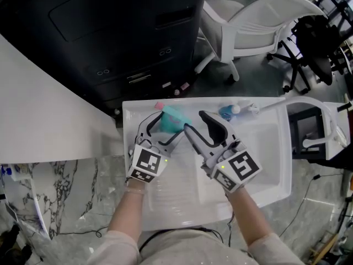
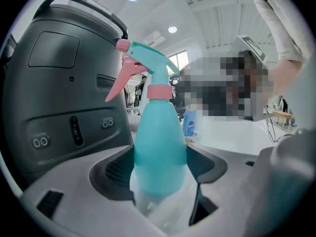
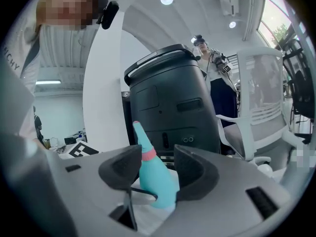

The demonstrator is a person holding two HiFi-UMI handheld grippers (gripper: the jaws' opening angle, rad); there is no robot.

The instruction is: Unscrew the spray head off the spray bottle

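A teal spray bottle (image 1: 172, 119) hangs tilted over the white tray (image 1: 270, 164). My left gripper (image 1: 164, 127) is shut on the bottle's lower body (image 2: 160, 147), with a jaw pressing on each side. The spray head (image 2: 143, 58) has a pink trigger and sits on a pink collar (image 2: 160, 91), still on the neck. My right gripper (image 1: 194, 120) stands just right of the bottle, jaws open. In the right gripper view the bottle (image 3: 155, 181) shows in the gap of the right gripper (image 3: 158, 172), at or just beyond the tips, and the pads do not press on it.
A small blue bottle (image 1: 227, 112) lies at the tray's far edge. A big black machine (image 1: 110, 32) stands behind the tray. A white chair (image 1: 259, 21) and a black chair (image 1: 317, 43) are at the back right. A white panel (image 1: 38, 109) runs along the left.
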